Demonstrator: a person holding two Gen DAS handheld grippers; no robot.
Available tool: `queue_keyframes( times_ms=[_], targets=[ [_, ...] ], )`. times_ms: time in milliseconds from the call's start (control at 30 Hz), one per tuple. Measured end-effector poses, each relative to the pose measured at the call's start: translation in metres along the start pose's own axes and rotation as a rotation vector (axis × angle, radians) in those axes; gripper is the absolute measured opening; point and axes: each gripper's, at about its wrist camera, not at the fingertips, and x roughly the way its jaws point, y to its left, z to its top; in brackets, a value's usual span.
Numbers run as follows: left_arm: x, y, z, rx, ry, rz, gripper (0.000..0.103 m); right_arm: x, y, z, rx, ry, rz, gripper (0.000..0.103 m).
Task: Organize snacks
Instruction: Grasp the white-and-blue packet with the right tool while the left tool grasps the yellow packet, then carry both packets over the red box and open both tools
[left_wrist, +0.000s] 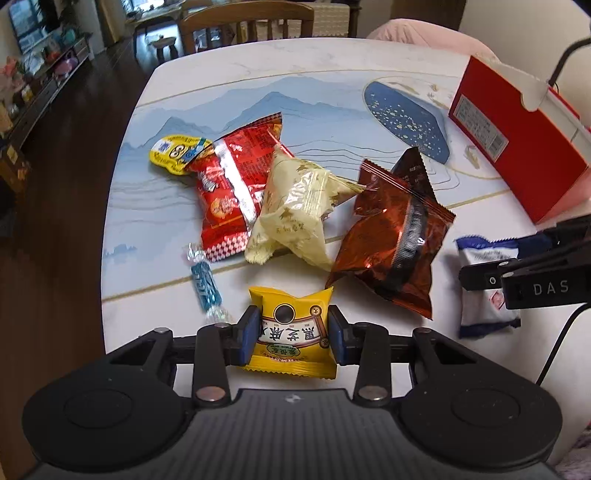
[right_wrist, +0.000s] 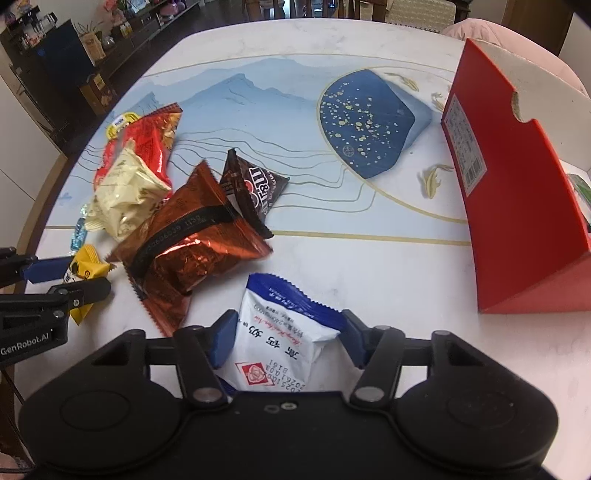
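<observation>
At the far left of the tabletop, close to its rounded left edge, lies a small yellow cartoon packet, half under a red snack bag. Nearer to me a blue candy lies alone, also not far from that left edge, where the dark floor begins.

My left gripper is clenched on a yellow pastry packet: both blue pads press its sides, and it sits at the near edge of the tabletop. No earlier moment is given to me.

To the right of the red bag a cream packet leans over it, and then comes a copper foil bag, which touches the cream one at a corner. Behind the copper bag a dark brown chocolate bag stands out. These five are crowded in one heap, with little room between them.

Right of the heap my right gripper is grasping a white and blue milk candy bag; the pads squeeze its two sides, near the front edge.

Beyond it the tabletop is open up to the dark blue circle pattern. At the far right a red box stands with its open side up, well apart from the heap, near the right edge.
</observation>
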Motion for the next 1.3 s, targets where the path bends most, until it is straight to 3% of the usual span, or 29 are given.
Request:
queue_keyframes(
  times_ms=[367, 400, 433, 467, 567, 667, 767, 833, 867, 1067, 1300],
  targets=[
    [-0.028, -0.003, -0.011, -0.074, -0.020, -0.009, 0.038, -0.019, -0.011, -0.013, 0.010, -0.044, 0.019, 0.045],
    [-0.031, -0.003, -0.011, -0.077, -0.023, -0.012, 0.038, -0.021, -0.013, -0.014, 0.010, -0.053, 0.019, 0.043],
    [-0.034, -0.004, -0.011, -0.080, -0.028, -0.015, 0.038, -0.024, -0.014, -0.015, 0.011, -0.062, 0.021, 0.027],
    [-0.036, -0.006, -0.011, -0.080, -0.033, -0.017, 0.038, -0.026, -0.016, -0.015, 0.009, -0.065, 0.030, 0.022],
    [-0.042, -0.012, -0.010, -0.073, -0.050, -0.016, 0.038, -0.029, -0.021, -0.018, 0.013, -0.059, 0.039, 0.022],
    [-0.044, -0.019, -0.010, -0.067, -0.057, -0.019, 0.038, -0.030, -0.031, -0.022, 0.064, -0.048, 0.047, 0.031],
    [-0.047, -0.023, -0.013, -0.064, -0.062, -0.025, 0.038, -0.032, -0.040, -0.026, 0.110, -0.051, 0.038, 0.047],
    [-0.049, -0.025, -0.014, -0.061, -0.066, -0.027, 0.038, -0.034, -0.045, -0.029, 0.147, -0.058, 0.029, 0.071],
    [-0.050, -0.025, -0.015, -0.061, -0.068, -0.029, 0.038, -0.034, -0.047, -0.030, 0.168, -0.058, 0.027, 0.075],
    [-0.054, -0.020, -0.023, -0.075, -0.069, -0.034, 0.038, -0.020, -0.034, -0.029, 0.231, 0.016, 0.019, 0.080],
    [-0.058, -0.010, -0.030, -0.095, -0.067, -0.023, 0.038, 0.000, -0.002, -0.020, 0.175, 0.052, -0.119, 0.078]
  ],
)
